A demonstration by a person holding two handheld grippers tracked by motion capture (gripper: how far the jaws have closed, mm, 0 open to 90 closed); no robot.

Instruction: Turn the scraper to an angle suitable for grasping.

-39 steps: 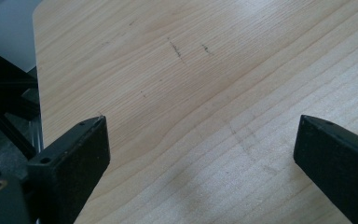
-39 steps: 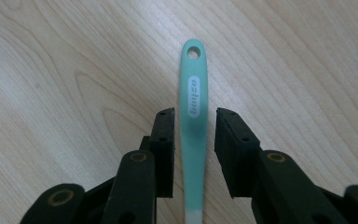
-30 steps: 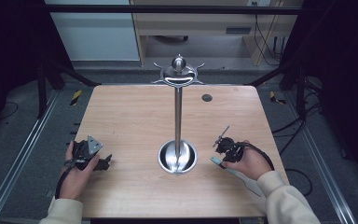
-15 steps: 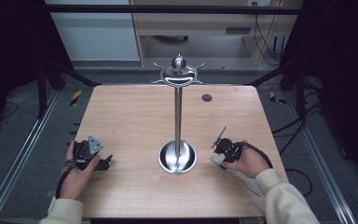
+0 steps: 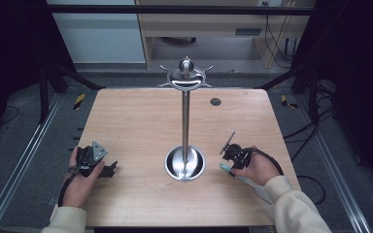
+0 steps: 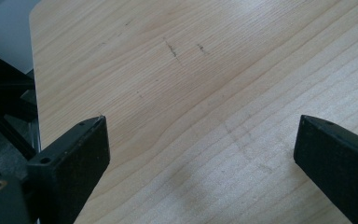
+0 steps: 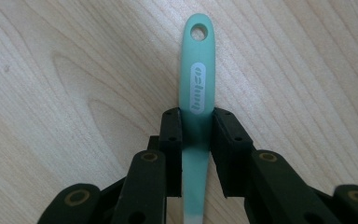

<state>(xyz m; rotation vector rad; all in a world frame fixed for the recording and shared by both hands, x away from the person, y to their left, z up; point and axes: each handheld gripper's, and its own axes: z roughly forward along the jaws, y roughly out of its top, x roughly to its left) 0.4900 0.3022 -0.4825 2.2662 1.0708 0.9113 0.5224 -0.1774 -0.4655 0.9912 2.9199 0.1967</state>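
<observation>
A teal utensil handle [image 7: 196, 70] with a hole at its end and a grey logo patch lies flat on the wooden table [image 5: 141, 121]. My right gripper [image 7: 196, 128] is shut on it at mid-length. In the high view the right gripper [image 5: 232, 164] sits right of the stand's base; the teal handle tip [image 5: 225, 168] points toward that base, and the utensil's pale end runs back under the hand. My left gripper [image 5: 110, 169] rests near the table's left front. Its jaws stand wide apart in the left gripper view [image 6: 200, 140], with bare wood between them.
A tall metal stand rises from a round base [image 5: 185, 164] at the table's middle, and its top [image 5: 186, 77] carries curved hooks. A small dark disc [image 5: 215, 102] lies at the back right. Black frame rails and cables surround the table.
My right hand and its gripper have shifted slightly toward the front edge with the utensil. The left gripper has stayed put.
</observation>
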